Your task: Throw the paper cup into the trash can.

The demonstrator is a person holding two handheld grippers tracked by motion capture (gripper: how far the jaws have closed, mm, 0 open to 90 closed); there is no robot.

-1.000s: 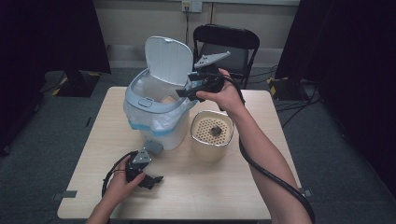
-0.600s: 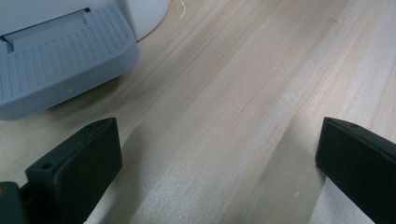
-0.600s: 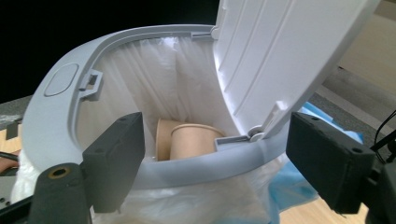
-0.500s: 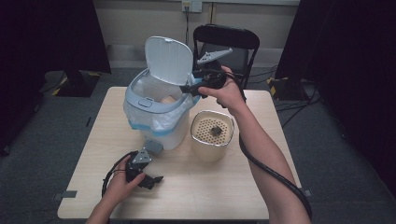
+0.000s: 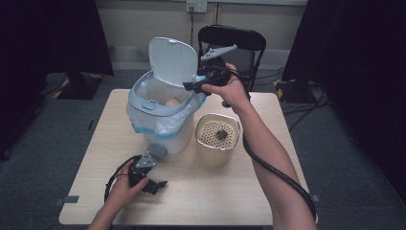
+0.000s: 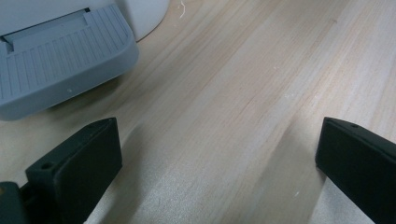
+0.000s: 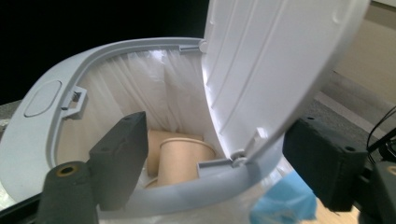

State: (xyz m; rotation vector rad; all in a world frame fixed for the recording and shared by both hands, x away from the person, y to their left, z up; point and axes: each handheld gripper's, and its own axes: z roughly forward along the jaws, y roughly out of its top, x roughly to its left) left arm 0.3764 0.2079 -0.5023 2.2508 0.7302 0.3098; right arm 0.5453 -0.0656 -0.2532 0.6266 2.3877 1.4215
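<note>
A white pedal bin (image 5: pixel 163 129) with a grey rim and a plastic liner stands on the table, its lid (image 5: pixel 173 60) raised. Tan paper cups (image 7: pixel 182 158) lie inside it (image 5: pixel 171 101). My right gripper (image 5: pixel 190 86) hovers at the bin's right rim beside the lid hinge. Its jaws have just been closing a little, and they straddle the lid's edge (image 7: pixel 243 93) and the rim without pressing on either; the right gripper (image 7: pixel 219 140) is open. My left gripper (image 5: pixel 155 181) rests low on the table near the bin's grey pedal (image 6: pixel 60 56), open with bare wood between its jaws (image 6: pixel 219 140).
A beige round container (image 5: pixel 218 136) with a perforated top and something dark on it stands right of the bin. A black chair (image 5: pixel 232 40) is behind the table (image 5: pixel 239 191). The left gripper's cable (image 5: pixel 115 177) loops on the tabletop.
The right gripper has edged slightly upward at the bin's rim. The left gripper has stayed where it was.
</note>
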